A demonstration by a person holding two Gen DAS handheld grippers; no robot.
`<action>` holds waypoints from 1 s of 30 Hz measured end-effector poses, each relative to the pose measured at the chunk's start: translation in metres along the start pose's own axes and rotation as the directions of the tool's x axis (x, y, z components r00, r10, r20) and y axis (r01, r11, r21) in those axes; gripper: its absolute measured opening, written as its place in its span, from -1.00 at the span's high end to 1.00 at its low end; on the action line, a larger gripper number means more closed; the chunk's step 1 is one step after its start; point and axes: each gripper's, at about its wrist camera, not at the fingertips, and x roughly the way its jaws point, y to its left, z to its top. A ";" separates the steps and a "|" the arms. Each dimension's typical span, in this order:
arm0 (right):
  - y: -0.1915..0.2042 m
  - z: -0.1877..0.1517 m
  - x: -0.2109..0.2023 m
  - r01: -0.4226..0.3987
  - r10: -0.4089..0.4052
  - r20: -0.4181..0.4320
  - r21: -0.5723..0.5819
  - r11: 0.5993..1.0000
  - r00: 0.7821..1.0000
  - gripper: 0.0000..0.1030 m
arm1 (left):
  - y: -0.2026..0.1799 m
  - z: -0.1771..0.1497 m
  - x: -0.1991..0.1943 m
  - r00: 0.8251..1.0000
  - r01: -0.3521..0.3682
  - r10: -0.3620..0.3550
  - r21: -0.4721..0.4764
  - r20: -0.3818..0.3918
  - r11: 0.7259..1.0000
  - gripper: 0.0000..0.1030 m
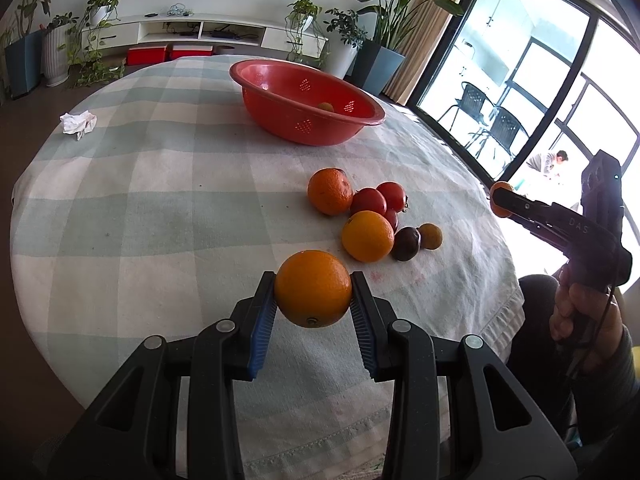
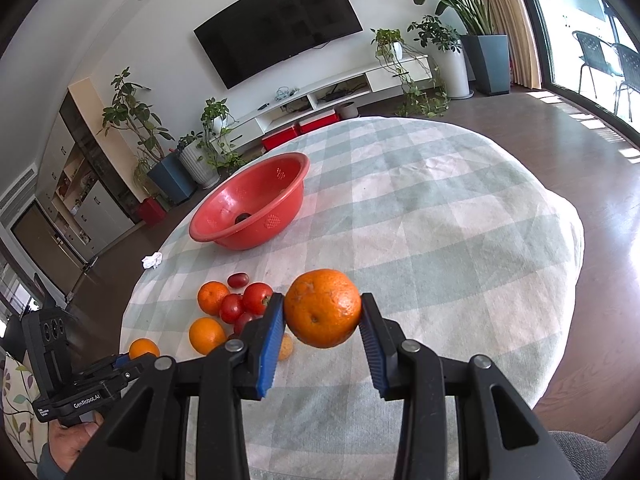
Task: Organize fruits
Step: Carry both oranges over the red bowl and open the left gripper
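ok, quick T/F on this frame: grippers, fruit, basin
1. Both grippers are clamped on citrus fruit. True: the left gripper holds a smooth orange, the right gripper a bumpy mandarin.
2. The red perforated basin is empty. False: a small orange fruit lies inside; the right view shows a dark fruit there too.
3. Red tomatoes lie loose on the checked tablecloth. True.
4. The crumpled tissue sits in the basin. False: it lies on the tablecloth, apart from the basin.
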 end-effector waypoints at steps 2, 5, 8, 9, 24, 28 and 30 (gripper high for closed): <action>0.000 0.000 0.000 0.000 0.000 0.000 -0.001 1.000 1.000 0.23 | 0.000 0.000 0.000 1.000 0.000 0.000 0.001 0.000 1.000 0.34; 0.000 0.000 0.000 -0.001 0.001 0.002 -0.001 1.000 1.000 0.23 | 0.000 0.000 0.000 1.000 0.000 0.000 0.001 0.000 1.000 0.34; 0.000 0.000 0.000 0.000 0.000 0.002 -0.002 1.000 1.000 0.23 | -0.001 0.000 -0.001 1.000 0.009 -0.009 -0.004 0.001 1.000 0.34; 0.000 0.000 0.000 0.000 0.000 0.000 -0.004 1.000 1.000 0.23 | 0.000 0.001 -0.001 1.000 0.019 -0.019 -0.010 0.002 1.000 0.34; 0.065 0.084 0.039 -0.062 0.067 0.013 -0.233 0.971 0.998 0.23 | -0.012 0.132 0.000 0.996 -0.040 0.026 0.161 0.088 0.986 0.34; 0.088 0.108 0.074 -0.094 0.085 -0.043 -0.308 0.947 0.995 0.23 | -0.017 0.180 0.035 0.997 -0.065 0.057 0.227 0.043 0.972 0.34; 0.097 0.115 0.096 -0.105 0.077 -0.094 -0.343 0.933 0.993 0.23 | -0.015 0.199 0.057 0.997 -0.073 0.075 0.242 0.001 0.967 0.34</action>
